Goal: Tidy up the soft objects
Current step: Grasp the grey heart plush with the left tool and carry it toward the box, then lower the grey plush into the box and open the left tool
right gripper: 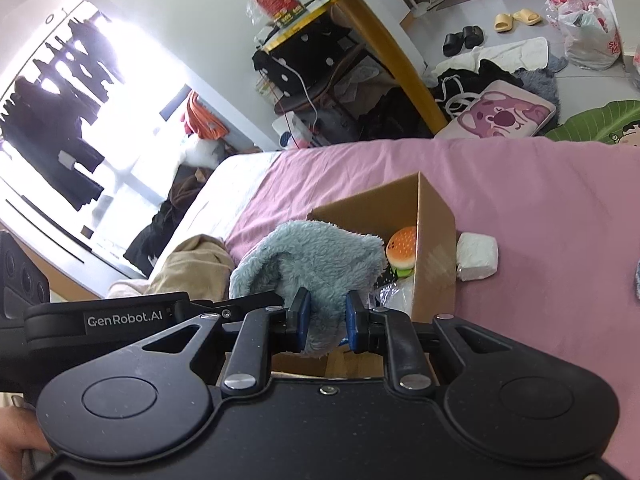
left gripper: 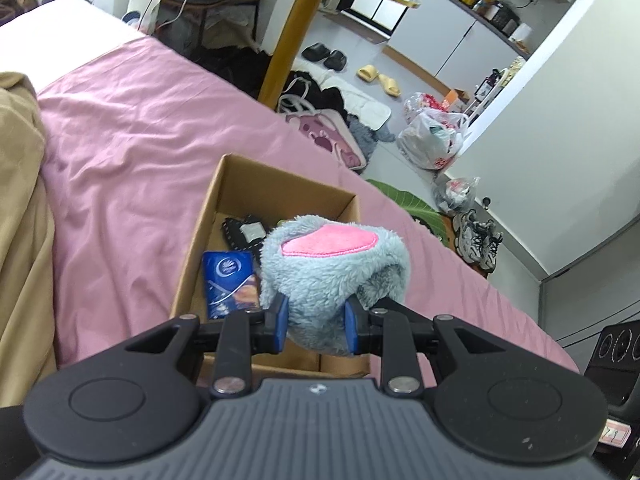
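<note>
Pink bedding [left gripper: 132, 128] covers the bed, and an open cardboard box [left gripper: 256, 184] sits on it near the edge, with a cluttered floor beyond. Both claws are clamped on the same grey fluffy plush [left gripper: 332, 276], held above the box's near end. The left gripper [left gripper: 316, 324] has its blue pads pressed into the plush's lower part, jaws roughly half closed around the fluff (a pink patch faces up). The right gripper [right gripper: 326, 320] pinches a narrower fold of the plush [right gripper: 316, 264], jaws closer together. Inside the box lie a blue packet [left gripper: 230, 280], a dark item [left gripper: 244, 232] and a burger toy [right gripper: 402, 250]. A white wad [right gripper: 478, 256] rests on the sheet, touching the box's outer wall.
</note>
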